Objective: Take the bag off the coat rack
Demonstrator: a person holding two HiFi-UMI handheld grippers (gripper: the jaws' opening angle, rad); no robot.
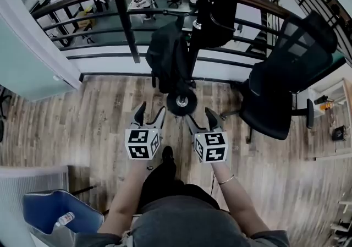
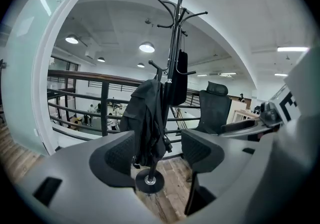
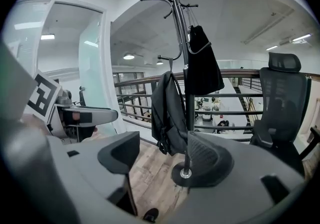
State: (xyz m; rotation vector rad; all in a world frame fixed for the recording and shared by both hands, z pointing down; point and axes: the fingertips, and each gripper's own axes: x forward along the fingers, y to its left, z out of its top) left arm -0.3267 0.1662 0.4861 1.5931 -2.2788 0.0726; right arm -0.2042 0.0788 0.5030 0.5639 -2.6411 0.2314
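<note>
We hold the left tool (image 1: 150, 109) and the right tool (image 1: 199, 115) side by side at centre frame. Both have jaws wide, with nothing between the pads. The rack (image 1: 181, 101) stands just above them on the floor (image 1: 82, 119), before the railing (image 1: 127, 26). The bag (image 1: 217, 6) hangs high on the rack at top centre. A backpack (image 1: 168, 56) hangs lower, left of the pole. A chair (image 1: 286, 75) stands at right.

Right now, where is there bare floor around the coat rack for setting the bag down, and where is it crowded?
Widest bare floor: left of the coat rack base, bordered by glass partition and railing. Another patch lies on the near side of the office chair. Crowded: between base and chair, and under the hanging backpack.
</note>
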